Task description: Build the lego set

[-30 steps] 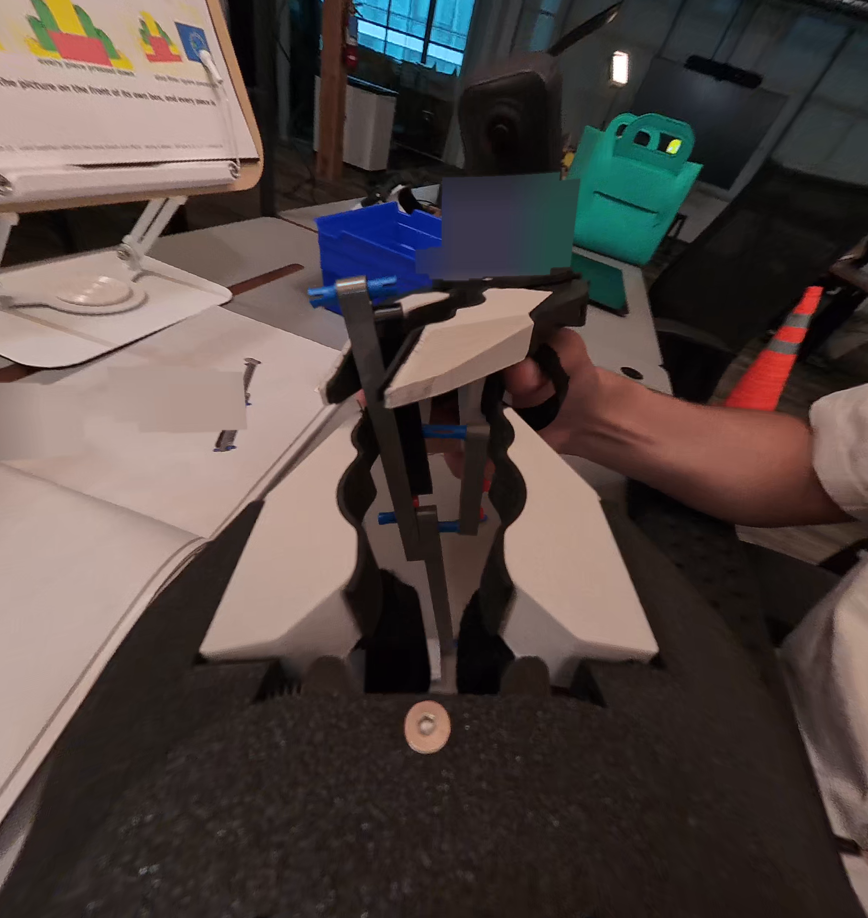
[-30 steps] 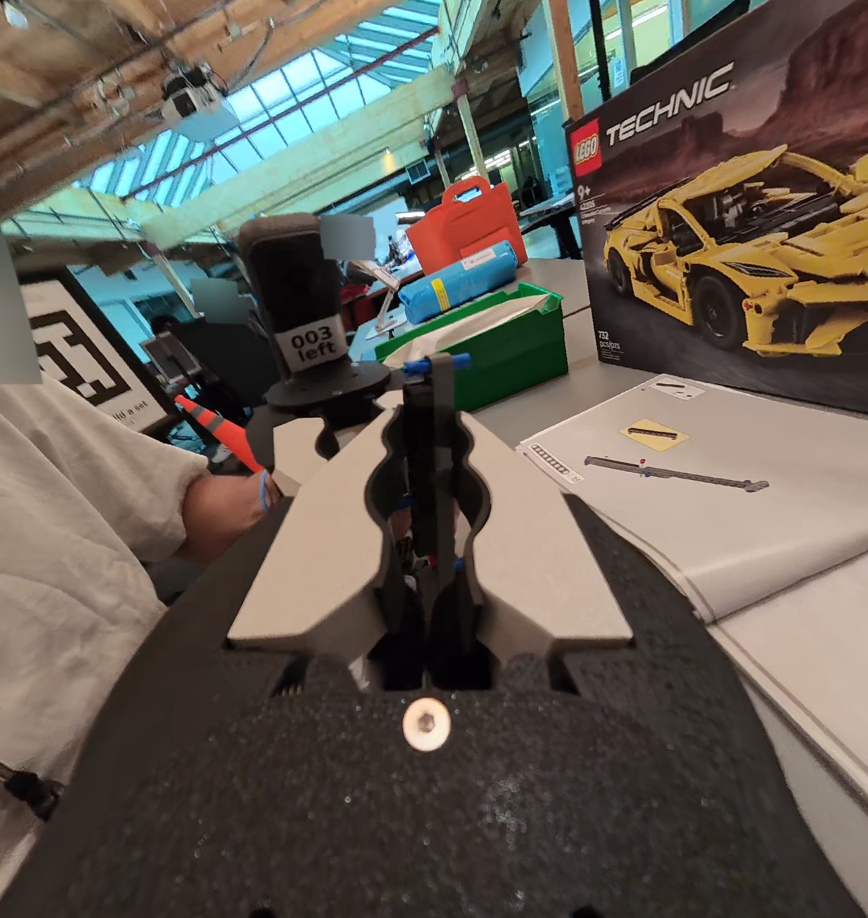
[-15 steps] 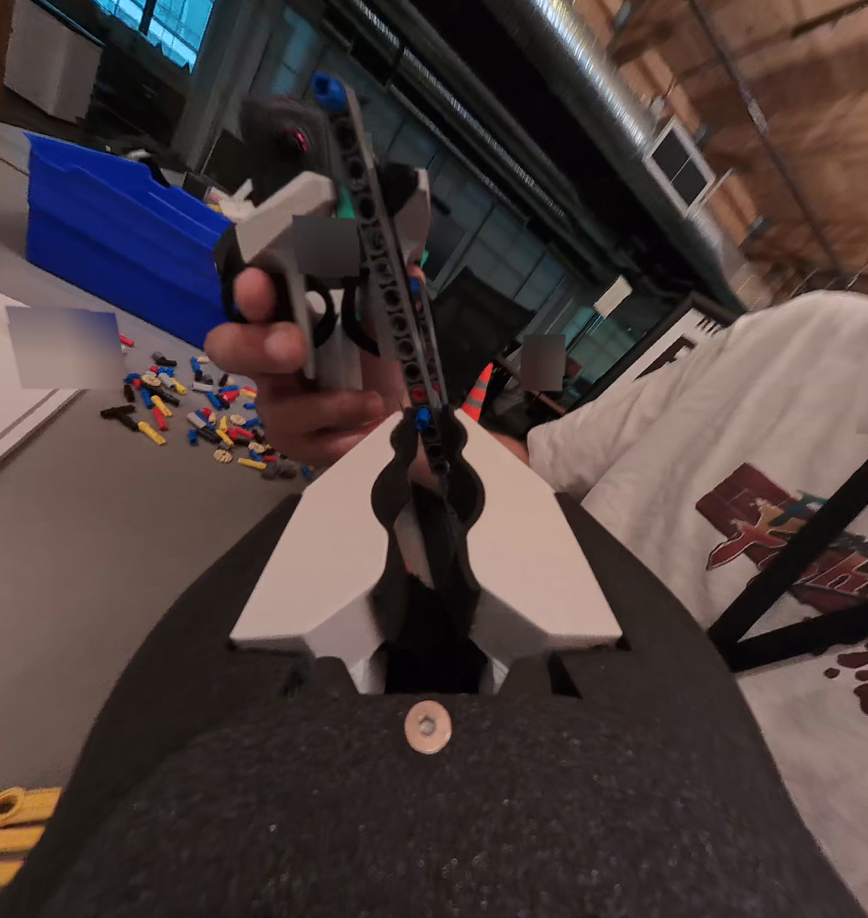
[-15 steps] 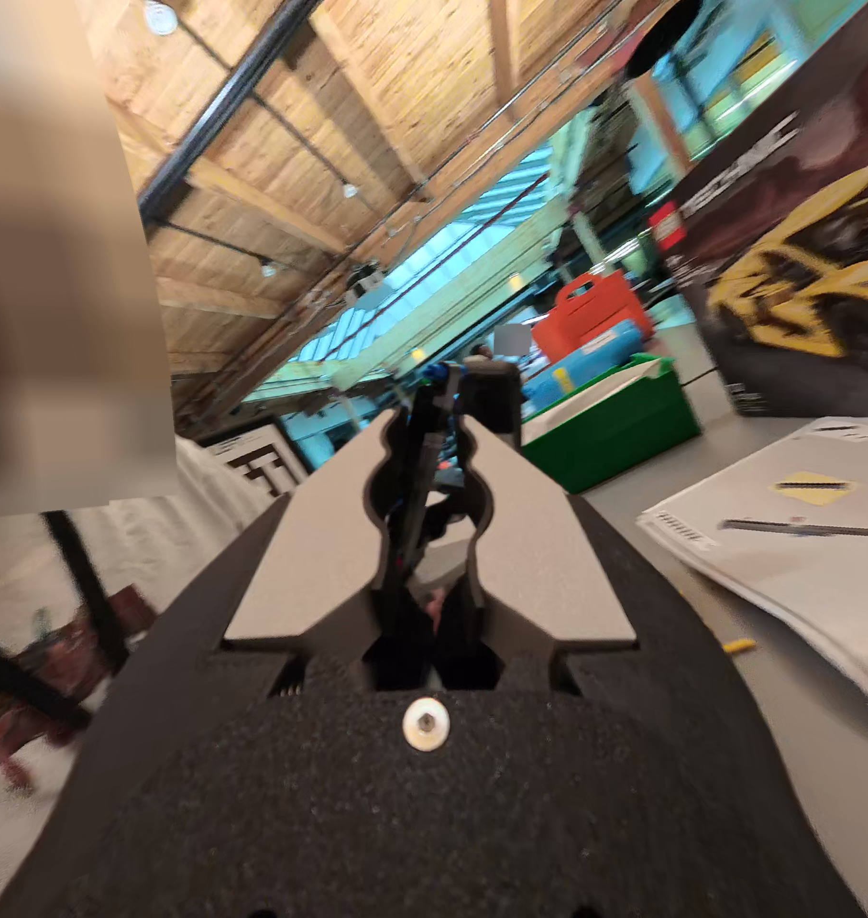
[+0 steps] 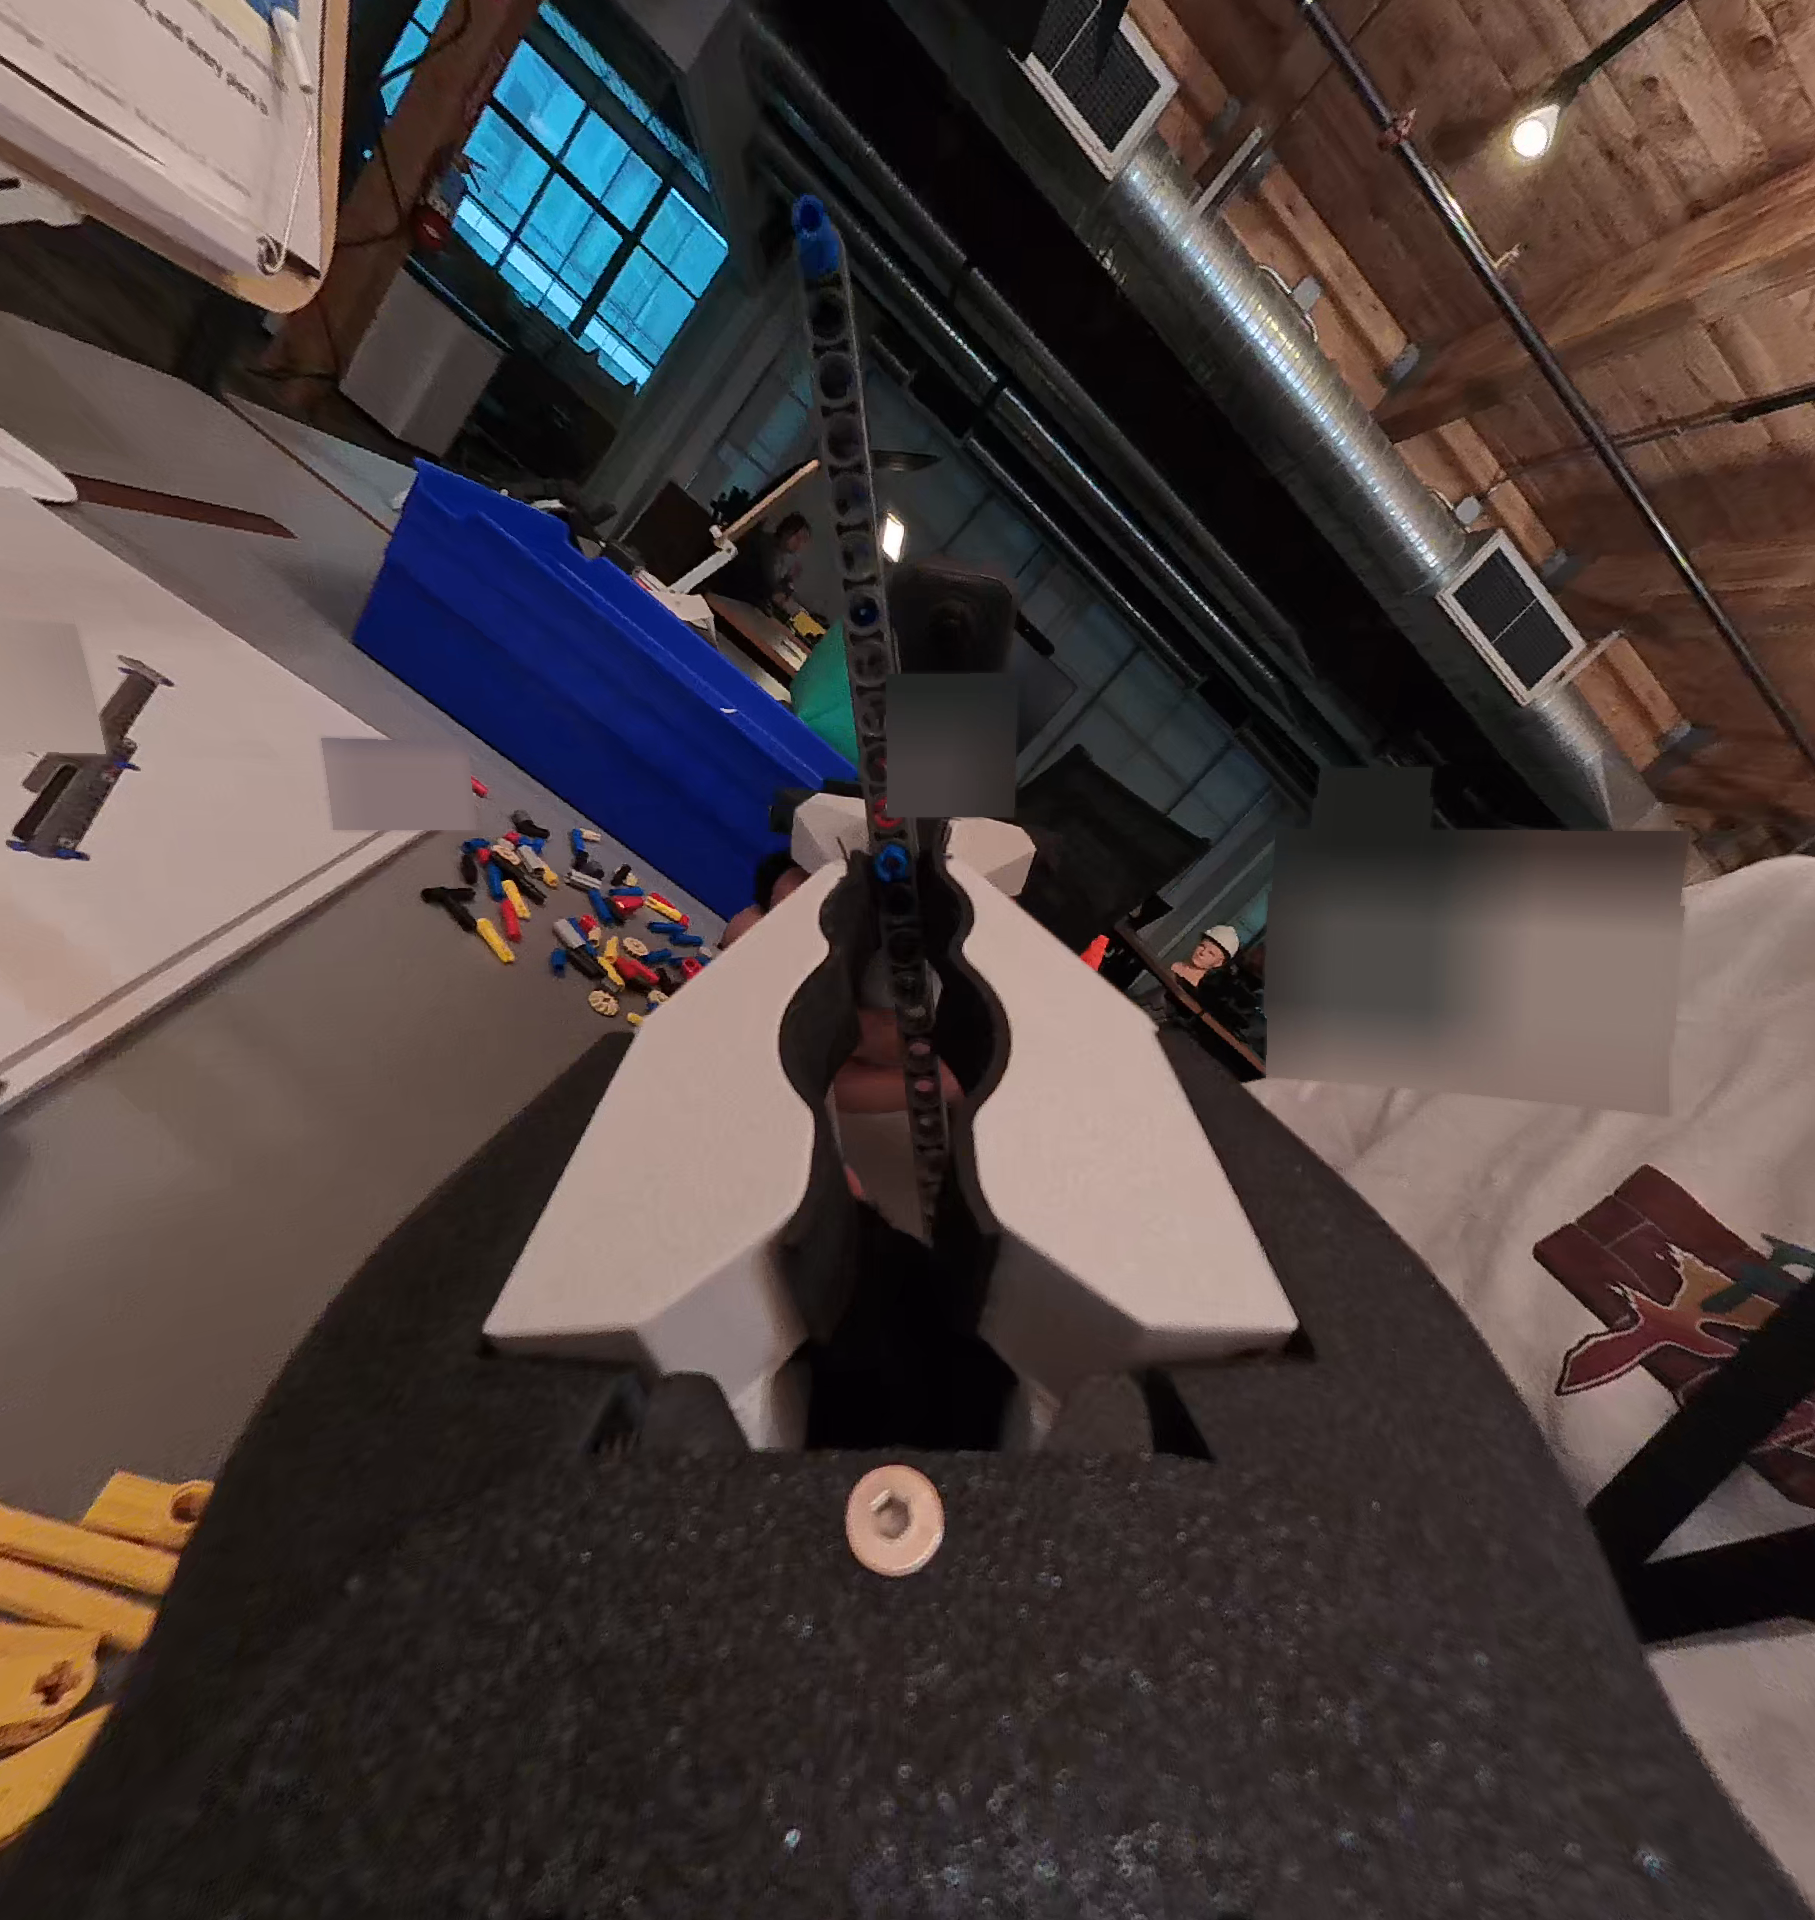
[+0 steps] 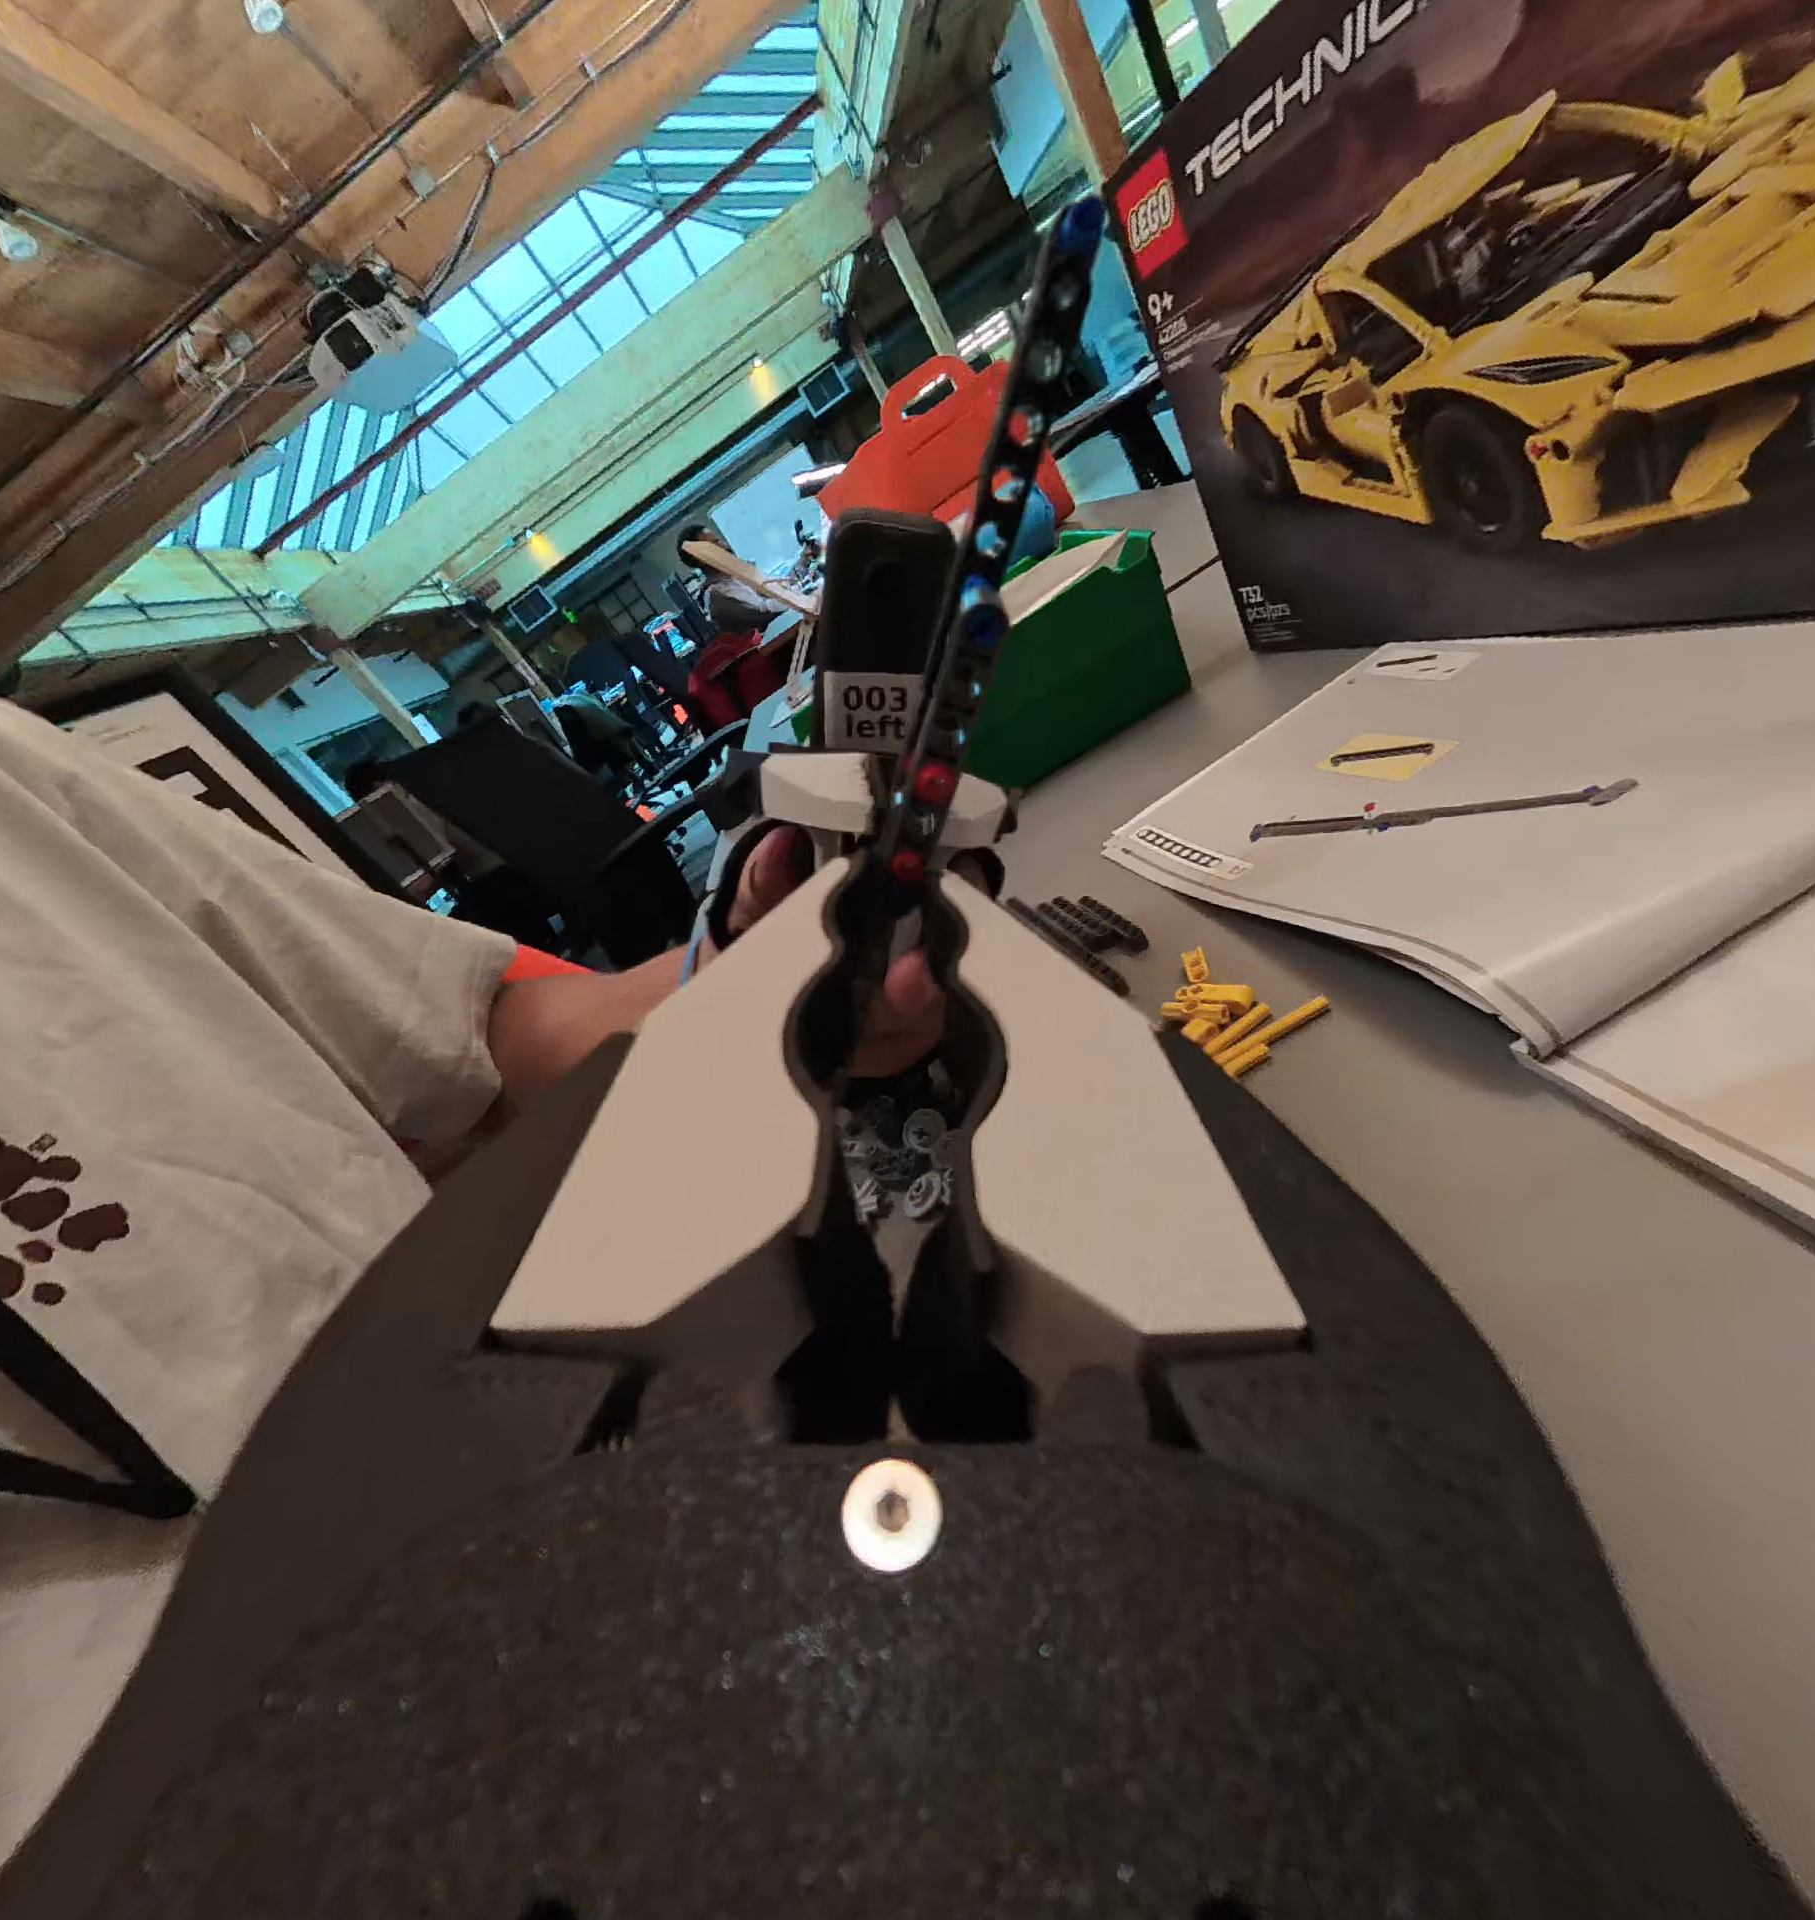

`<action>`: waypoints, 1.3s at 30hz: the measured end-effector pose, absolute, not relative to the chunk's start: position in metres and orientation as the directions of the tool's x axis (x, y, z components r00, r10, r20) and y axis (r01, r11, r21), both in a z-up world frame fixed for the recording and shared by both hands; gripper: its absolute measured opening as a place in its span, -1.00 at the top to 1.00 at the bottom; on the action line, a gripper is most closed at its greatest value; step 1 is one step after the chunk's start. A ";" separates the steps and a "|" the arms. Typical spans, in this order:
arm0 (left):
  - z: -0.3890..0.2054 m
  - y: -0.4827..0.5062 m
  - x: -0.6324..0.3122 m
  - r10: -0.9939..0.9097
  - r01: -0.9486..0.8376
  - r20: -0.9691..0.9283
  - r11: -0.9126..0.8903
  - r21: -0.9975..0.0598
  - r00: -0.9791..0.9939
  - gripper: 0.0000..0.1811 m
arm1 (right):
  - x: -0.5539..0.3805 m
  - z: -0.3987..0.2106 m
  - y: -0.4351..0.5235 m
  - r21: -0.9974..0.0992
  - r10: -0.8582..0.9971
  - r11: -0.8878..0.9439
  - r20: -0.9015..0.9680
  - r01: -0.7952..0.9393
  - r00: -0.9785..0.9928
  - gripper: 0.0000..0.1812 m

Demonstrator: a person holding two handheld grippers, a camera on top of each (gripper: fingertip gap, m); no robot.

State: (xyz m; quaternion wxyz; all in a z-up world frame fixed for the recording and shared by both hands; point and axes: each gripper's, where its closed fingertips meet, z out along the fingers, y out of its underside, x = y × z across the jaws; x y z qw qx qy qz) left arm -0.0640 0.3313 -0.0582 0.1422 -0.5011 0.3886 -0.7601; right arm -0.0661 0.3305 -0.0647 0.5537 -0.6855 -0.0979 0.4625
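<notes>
Both grippers are raised off the counter and face each other, sharing one long dark grey beam assembly.

In the left wrist view the left gripper has its fingers closed on the lower stretch of the beam. The beam runs up between the wavy black pads, leaves them at the fingertips and rises well past them, leaning slightly left, to a blue pin at its top end. A blue pin and a red one sit in the beam right at the fingertips.

In the right wrist view the right gripper is likewise closed on the beam assembly, which stands out of its fingertips and leans to the right. Red pins show just above the fingertips, blue ones higher up. The other gripper's white fingertips clamp the same beam just beyond.

On the counter's far side lies a scatter of small loose parts in front of a blue bin. An open instruction booklet lies towards the right edge, with yellow pins and black beams beside it, and a green bin and the set's box stand behind.
</notes>
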 end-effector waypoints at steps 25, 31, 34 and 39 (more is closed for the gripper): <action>-0.082 0.308 -0.070 -0.578 -0.345 0.646 -0.551 -0.760 -0.499 0.94 | -0.072 -0.079 0.319 -0.801 0.672 -0.482 -0.598 -0.355 0.438 0.93; -0.083 0.308 -0.071 -0.596 -0.348 0.632 -0.530 -0.773 -0.496 0.93 | -0.074 -0.081 0.319 -0.808 0.672 -0.482 -0.588 -0.338 0.450 0.94; -0.084 0.305 -0.073 -0.588 -0.367 0.635 -0.520 -0.772 -0.502 0.93 | -0.075 -0.082 0.315 -0.818 0.679 -0.482 -0.575 -0.313 0.457 0.94; -0.078 0.322 -0.079 -0.585 -0.336 0.646 -0.557 -0.760 -0.490 0.93 | -0.058 -0.073 0.315 -0.811 0.671 -0.454 -0.584 -0.369 0.457 0.94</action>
